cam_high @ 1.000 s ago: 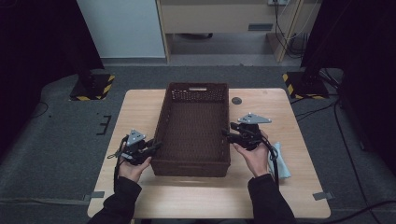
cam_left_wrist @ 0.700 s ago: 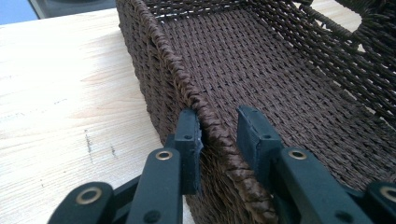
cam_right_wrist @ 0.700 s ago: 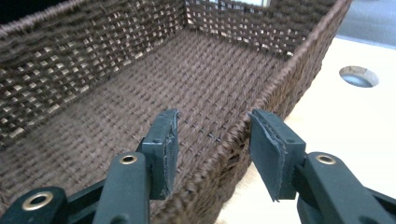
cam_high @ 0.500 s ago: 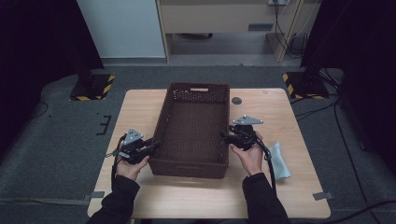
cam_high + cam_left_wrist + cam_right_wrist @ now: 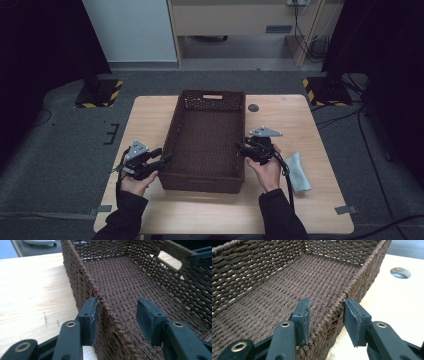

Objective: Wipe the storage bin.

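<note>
Basket [image 5: 206, 145] walls astride both tools' jaws

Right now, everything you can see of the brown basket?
The basket is a dark brown woven rectangle, empty, with openwork walls, a tight-woven floor and a handle slot in its far end wall. It sits upright mid-table, long side running away from the person. The left gripper straddles its left rim, outer pad against the wall, inner pad clear. The right gripper straddles the right rim, jaws apart.
</note>
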`<state>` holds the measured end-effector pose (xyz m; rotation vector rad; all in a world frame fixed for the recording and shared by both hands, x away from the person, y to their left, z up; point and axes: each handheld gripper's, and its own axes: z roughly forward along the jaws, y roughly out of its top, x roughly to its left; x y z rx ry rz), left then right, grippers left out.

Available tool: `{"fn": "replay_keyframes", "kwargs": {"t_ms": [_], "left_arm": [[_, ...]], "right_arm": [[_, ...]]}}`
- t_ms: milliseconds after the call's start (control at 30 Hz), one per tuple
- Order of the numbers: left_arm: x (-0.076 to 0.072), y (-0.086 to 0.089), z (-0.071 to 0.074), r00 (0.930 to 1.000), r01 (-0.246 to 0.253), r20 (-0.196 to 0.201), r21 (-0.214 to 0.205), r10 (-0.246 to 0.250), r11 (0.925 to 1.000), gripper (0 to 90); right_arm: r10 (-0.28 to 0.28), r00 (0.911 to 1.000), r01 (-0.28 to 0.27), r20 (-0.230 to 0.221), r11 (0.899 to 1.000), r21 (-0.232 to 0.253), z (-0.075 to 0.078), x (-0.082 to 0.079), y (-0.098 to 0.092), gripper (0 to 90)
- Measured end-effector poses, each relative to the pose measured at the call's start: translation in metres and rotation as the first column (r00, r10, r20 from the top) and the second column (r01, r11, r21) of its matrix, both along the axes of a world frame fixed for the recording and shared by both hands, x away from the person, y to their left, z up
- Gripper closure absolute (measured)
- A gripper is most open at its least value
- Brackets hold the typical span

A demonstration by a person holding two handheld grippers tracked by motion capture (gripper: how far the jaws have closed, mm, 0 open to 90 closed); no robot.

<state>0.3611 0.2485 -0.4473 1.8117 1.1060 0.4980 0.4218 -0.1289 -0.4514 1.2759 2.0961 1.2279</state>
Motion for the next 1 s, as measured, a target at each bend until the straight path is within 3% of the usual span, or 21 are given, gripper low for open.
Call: {"fn": "replay_keyframes", "kwargs": {"t_ms": [100, 233, 467, 700, 833, 1000], "left_arm": [[-0.002, 0.0, -0.001, 0.9996, -0.023, -0.014, 0.047, 0.024, 0.9987, 61.6], [-0.001, 0.005, -0.001, 0.9988, -0.038, -0.03, 0.026, 0.039, 0.9989, 68.2], [0.004, 0.01, -0.001, 0.9987, -0.048, -0.017, 0.042, 0.048, 0.998, 69.6], [0.006, 0.013, -0.001, 0.9983, -0.057, -0.012, 0.054, 0.057, 0.9969, 70.6], [0.008, 0.018, -0.001, 0.9975, -0.069, -0.009, 0.049, 0.069, 0.9964, 71.9], [0.01, 0.024, -0.001, 0.9966, -0.082, -0.005, 0.052, 0.082, 0.9953, 72.0]], "right_arm": [[-0.011, 0.9999, 0.011, 0.0, 0.999, -0.03, 0.002, -0.005, 0.004, 57.2], [-0.006, 1.0, 0.006, -0.006, 1.0, -0.028, 0.003, -0.011, 0.006, 54.9], [0.03, 0.9995, -0.03, -0.011, 1.0, -0.001, 0.004, -0.005, 0.005, 52.3], [0.009, 0.9997, -0.009, -0.021, 1.0, 0.006, 0.005, -0.006, 0.01, 50.8], [-0.015, 0.9999, 0.015, 0.007, 1.0, -0.007, 0.008, -0.008, 0.01, 46.9], [-0.026, 0.9995, 0.026, 0.015, 1.0, -0.004, 0.008, 0.006, 0.01, 45.4]]}}
